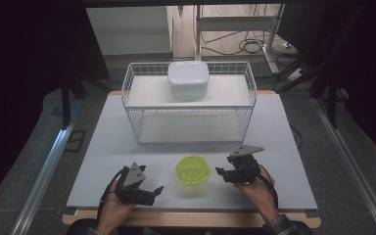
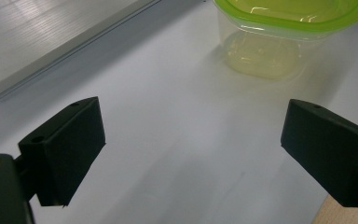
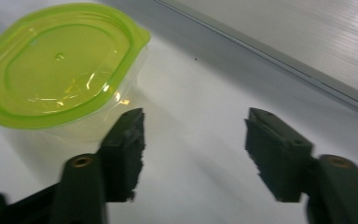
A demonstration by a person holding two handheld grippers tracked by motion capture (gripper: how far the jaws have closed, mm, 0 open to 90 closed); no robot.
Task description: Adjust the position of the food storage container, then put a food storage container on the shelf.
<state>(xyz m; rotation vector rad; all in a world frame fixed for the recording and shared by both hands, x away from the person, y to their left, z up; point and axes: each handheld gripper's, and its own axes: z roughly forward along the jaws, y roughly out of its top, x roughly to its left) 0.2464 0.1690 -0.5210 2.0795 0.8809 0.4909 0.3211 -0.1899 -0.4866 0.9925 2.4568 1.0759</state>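
One tub (image 1: 192,170) near the bench's front edge, between two spread, empty claws: left (image 1: 152,194), right (image 1: 222,175), neither touching it.

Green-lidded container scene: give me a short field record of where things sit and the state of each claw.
container: clear tub with green lid, lid on, near table edge, between the claws
left claw: open, nothing between its jaws, apart from tub
right claw: open, beside tub, not touching
wire basket: behind the tub
white box: on basket's upper shelf
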